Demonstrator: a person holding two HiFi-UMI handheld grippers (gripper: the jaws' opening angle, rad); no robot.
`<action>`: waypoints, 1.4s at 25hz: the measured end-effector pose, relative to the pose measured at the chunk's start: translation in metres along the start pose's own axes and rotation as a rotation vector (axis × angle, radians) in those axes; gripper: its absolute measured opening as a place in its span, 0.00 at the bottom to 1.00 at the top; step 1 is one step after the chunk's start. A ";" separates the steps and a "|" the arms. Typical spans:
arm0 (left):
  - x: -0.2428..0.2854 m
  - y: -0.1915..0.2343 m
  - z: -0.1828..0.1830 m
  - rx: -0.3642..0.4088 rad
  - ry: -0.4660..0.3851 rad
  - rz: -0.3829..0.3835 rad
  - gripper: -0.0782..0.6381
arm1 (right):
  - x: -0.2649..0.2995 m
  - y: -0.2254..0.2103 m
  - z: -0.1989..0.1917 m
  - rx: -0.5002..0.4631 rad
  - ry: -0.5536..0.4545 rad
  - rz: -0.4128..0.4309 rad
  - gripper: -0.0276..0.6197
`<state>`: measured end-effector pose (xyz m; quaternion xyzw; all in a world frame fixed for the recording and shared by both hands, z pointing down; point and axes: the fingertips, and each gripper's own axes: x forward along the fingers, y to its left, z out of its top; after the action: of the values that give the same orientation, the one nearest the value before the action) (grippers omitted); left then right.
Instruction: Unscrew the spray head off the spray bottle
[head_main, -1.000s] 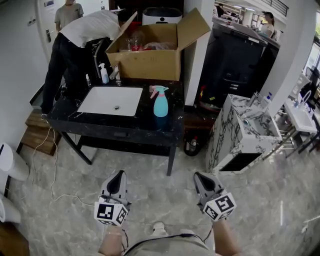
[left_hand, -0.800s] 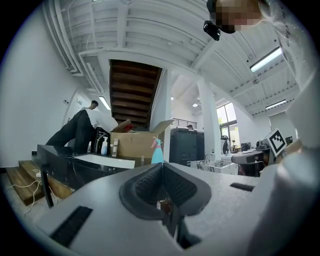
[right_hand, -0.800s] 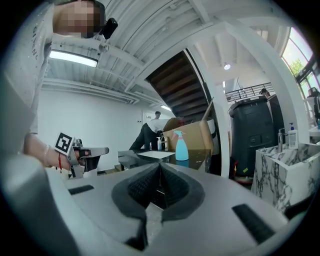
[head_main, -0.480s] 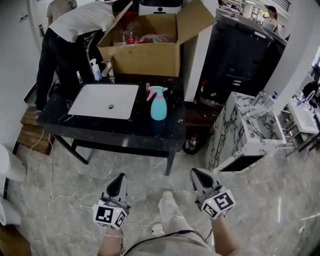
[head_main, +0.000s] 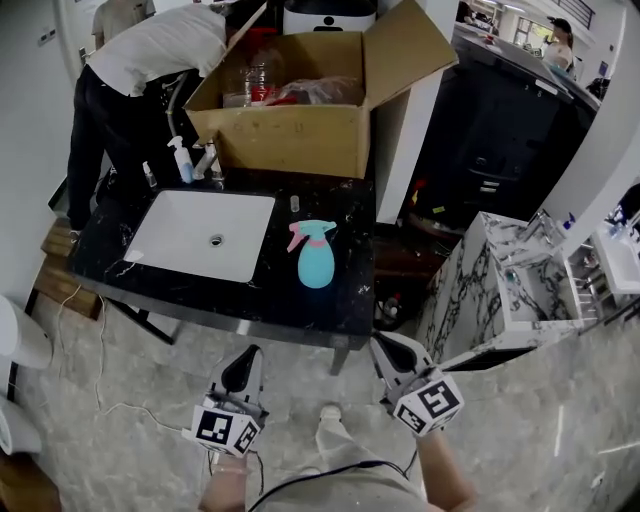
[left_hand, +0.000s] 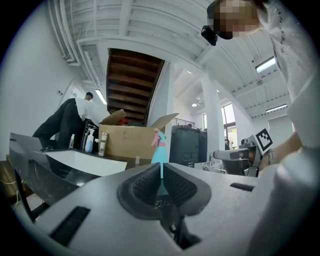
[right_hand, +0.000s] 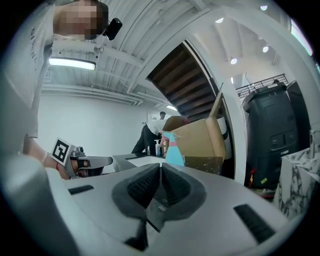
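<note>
Nothing of the unscrewing is done yet. The teal spray bottle (head_main: 316, 265) stands upright on the black desk (head_main: 352, 300), just right of the white sink basin (head_main: 200, 232) and toward the desk's front edge. Its pink spray head (head_main: 305, 235) is still seated on the neck, with the trigger pointing toward the basin.

My left hand-held gripper (head_main: 250, 354) and my right hand-held gripper (head_main: 387, 346) are both out over the floor (head_main: 120, 370) in front of the desk, well apart from the bottle. Each is clenched with its ribbed pads pressed together and nothing between them. Both point level at the desk, and in each gripper view the bottle sits in line just above the closed jaws — far off, not touched.

So every step is left, as I judge it. I have to get in close, open both grippers, steady the teal body with one, and take the pink collar with the other. Then I turn the head until it lifts free.

An open cardboard box (head_main: 300, 135) fills the back of the desk behind the bottle. A small pump bottle (head_main: 180, 160) stands by the tap at the far left, where a person (head_main: 140, 70) in a white shirt bends over that corner — clear of the bottle I need.
</note>
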<state>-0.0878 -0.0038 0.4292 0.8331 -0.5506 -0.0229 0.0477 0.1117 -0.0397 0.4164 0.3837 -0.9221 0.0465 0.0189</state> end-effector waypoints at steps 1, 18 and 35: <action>0.010 -0.001 -0.001 -0.002 0.004 -0.008 0.12 | 0.006 -0.006 0.000 0.003 0.003 0.001 0.05; 0.123 0.004 -0.003 -0.010 -0.004 -0.111 0.12 | 0.088 -0.055 0.009 0.026 0.011 0.122 0.05; 0.188 -0.003 -0.005 0.119 0.153 -0.367 0.59 | 0.128 -0.058 0.003 0.060 0.077 0.098 0.05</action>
<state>-0.0107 -0.1749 0.4366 0.9200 -0.3849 0.0646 0.0353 0.0620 -0.1710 0.4262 0.3363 -0.9366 0.0897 0.0407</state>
